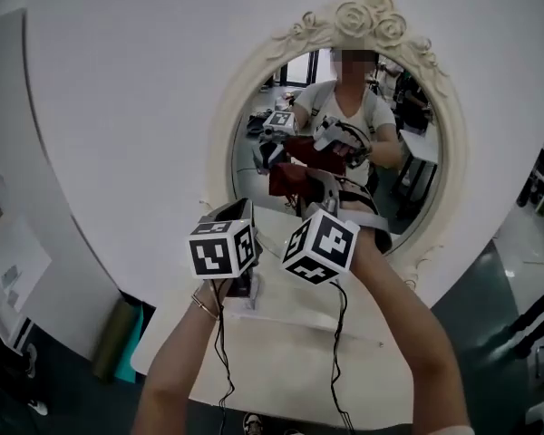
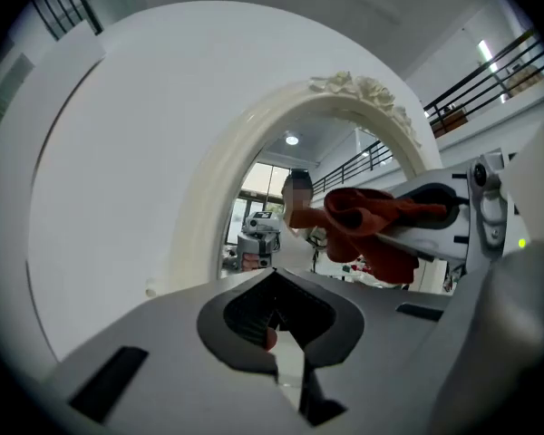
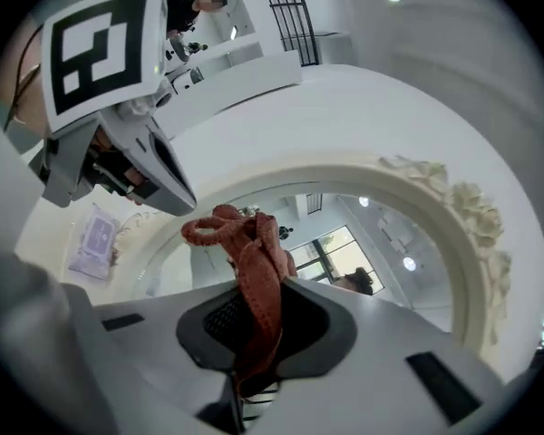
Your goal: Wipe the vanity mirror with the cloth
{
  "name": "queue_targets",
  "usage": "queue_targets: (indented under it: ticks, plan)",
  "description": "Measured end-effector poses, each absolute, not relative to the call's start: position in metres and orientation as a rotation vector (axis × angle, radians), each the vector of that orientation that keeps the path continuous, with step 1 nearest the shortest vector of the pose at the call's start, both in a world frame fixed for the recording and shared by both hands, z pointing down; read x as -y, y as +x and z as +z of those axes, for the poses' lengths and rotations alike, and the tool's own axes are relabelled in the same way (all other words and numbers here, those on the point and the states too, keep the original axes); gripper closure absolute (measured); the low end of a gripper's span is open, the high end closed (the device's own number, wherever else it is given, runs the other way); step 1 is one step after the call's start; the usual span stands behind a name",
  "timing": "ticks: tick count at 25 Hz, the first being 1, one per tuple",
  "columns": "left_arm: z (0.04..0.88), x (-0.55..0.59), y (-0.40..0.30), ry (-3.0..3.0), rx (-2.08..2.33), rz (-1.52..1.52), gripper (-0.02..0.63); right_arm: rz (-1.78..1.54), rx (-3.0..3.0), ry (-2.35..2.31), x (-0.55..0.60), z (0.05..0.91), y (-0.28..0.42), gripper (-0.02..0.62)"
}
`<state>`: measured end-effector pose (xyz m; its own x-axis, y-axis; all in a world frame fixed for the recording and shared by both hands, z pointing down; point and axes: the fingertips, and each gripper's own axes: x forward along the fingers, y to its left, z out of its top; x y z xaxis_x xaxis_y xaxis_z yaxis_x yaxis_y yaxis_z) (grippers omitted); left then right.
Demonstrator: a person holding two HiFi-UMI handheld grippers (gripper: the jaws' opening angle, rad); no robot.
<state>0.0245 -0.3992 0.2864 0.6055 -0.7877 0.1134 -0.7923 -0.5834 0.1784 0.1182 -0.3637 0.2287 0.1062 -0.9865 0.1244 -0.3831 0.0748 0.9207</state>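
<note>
Big oval vanity mirror [image 1: 417,143] standing on white table [image 1: 281,370], glass facing person. Right gripper [image 3: 249,361] squeezing red cloth [image 3: 258,270], holding it up close to glass, probably getting ready for wiping. Left gripper [image 2: 276,333] pinching together on nothing, hanging beside, likely keeping clear.

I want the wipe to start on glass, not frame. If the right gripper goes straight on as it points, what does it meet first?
Probably the glass of the oval cream-framed vanity mirror, with the red cloth pinched in the right gripper touching first; depth is unclear.
</note>
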Motion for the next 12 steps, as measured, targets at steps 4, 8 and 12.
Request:
queue_targets:
  ticks: [4,8,12]
  plan:
    - [0.226,0.391,0.054,2.685,1.263,-0.041,0.601,-0.931,1.267,1.586,0.344,0.137,0.157,0.535]
    - [0.181,0.390,0.074,2.725,1.226,-0.122,0.601,-1.001,1.102,1.675,0.331,0.065,0.187,0.535]
    - [0.159,0.390,0.085,2.764,1.220,-0.147,0.601,-1.022,0.990,1.679,0.332,0.030,0.199,0.535]
